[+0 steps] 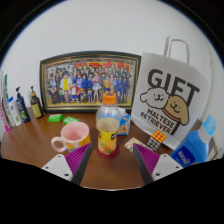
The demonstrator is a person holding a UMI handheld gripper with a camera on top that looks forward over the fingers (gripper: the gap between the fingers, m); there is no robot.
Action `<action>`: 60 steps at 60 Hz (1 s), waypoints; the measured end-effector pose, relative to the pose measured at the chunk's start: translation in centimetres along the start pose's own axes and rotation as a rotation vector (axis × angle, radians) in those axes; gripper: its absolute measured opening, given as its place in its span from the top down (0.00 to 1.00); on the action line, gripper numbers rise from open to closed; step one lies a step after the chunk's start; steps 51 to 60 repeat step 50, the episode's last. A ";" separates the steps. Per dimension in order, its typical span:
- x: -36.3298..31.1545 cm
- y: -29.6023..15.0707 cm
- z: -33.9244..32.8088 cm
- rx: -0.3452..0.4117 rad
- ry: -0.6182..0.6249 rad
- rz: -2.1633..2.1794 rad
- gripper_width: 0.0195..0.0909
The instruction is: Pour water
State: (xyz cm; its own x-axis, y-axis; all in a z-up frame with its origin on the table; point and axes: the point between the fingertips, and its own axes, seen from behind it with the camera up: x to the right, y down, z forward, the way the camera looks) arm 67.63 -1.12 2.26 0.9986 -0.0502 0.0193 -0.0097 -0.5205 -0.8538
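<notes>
The bottle [107, 128], a clear container with an orange cap and a yellowish label band, stands upright on the wooden bench [30, 145], between and just ahead of the fingers of the gripper [110, 160]. The gripper is released: its two fingers are spread wide apart, the left fingertip [72, 160] and the right fingertip [148, 160] each showing a magenta pad on the inner face, and a visible gap separates the bottle from each pad. A pink mug [70, 136] sits on the bench just beside the bottle, on its left, with the handle turned away from the bottle. A green object [55, 118] lies on the bench beyond the mug, near the wall. A framed group photograph [90, 82] leans against the wall behind the bottle and the mug. Several bottles and tubes [18, 106] stand grouped at the left end of the bench, well apart from the gripper. A white paper bag [168, 95] printed with "GIFT" and two cartoon dogs stands upright to the right of the bottle, its handle raised. A multicoloured puzzle cube [155, 140] rests on the bench near the right fingertip, in front of the bag. A blue package [194, 148] lies farther right, beside the bag.
</notes>
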 end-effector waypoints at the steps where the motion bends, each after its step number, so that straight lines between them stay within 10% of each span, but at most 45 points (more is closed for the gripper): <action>1: -0.2 0.1 -0.9 -0.003 0.001 -0.005 0.07; 29: -7.3 5.9 -23.2 -0.074 0.080 0.012 0.08; 60: -8.1 6.8 -27.7 -0.047 0.089 0.033 0.08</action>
